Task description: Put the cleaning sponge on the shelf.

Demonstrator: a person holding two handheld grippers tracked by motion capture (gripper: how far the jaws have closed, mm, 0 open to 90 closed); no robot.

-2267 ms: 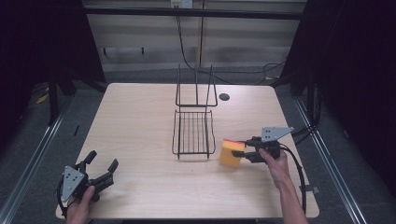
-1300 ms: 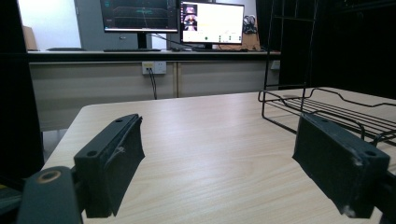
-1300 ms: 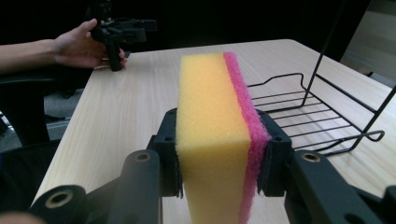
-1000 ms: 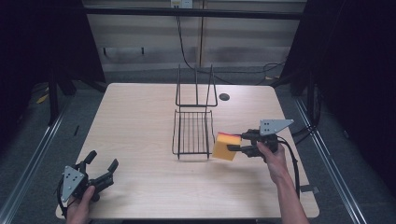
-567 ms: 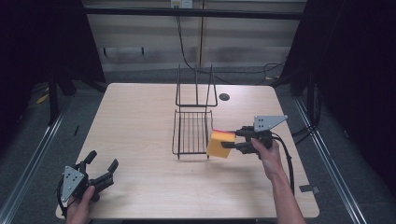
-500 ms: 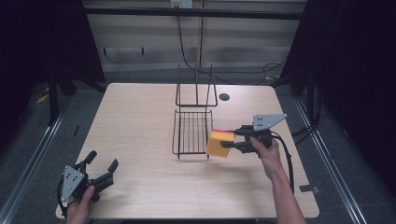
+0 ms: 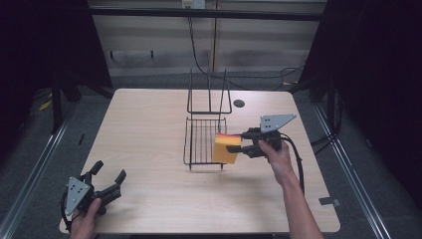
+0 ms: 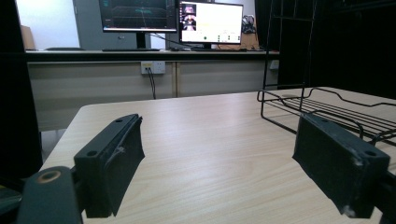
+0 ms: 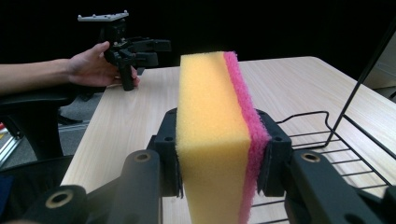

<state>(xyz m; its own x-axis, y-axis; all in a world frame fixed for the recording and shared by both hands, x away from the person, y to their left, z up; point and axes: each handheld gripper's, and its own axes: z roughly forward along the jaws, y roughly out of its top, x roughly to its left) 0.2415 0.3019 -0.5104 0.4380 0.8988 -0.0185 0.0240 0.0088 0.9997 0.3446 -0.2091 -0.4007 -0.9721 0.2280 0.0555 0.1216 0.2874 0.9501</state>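
At the near left corner of the table (image 7: 149,129) I keep my left gripper (image 7: 107,183) low, forearm coming in from the bottom edge, jaws spread wide with nothing between them and aimed toward the wire rack (image 7: 204,142). Farther right, my right gripper (image 7: 238,148) is held level above the table, wrist straight, pointing left, its pads pinching the yellow sponge (image 7: 225,148) by both faces, the pink scouring side (image 9: 250,126) against one pad. The sponge hangs at the rack's right edge.
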